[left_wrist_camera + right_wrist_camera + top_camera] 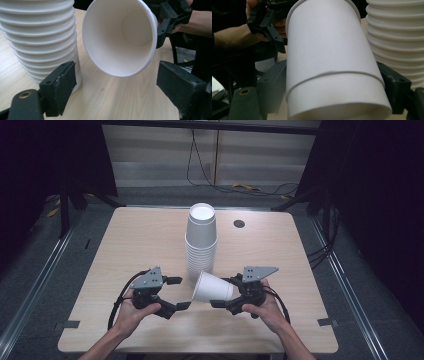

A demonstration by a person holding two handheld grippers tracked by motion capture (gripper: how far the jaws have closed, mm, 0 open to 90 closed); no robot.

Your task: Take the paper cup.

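Observation:
A single white paper cup (212, 287) lies level above the table, mouth toward the left. My right gripper (225, 292) is shut on its base end; in the right gripper view its jaws (334, 85) press both sides of the cup (329, 62). My left gripper (179, 293) stands open just left of the cup's rim. In the left gripper view its jaws (117, 85) are apart, with the cup's open mouth (120, 37) just ahead of them and untouched. A tall stack of white cups (201, 240) stands upright right behind the held cup, also seen close by as the stack (40, 37) and the stack (394, 32).
The wooden table (140, 240) has a round cable hole (239, 223) at the back right. Tape marks (70, 324) sit near the front corners. Cables lie on the floor beyond the far edge. The person's hands hold both grippers near the front edge.

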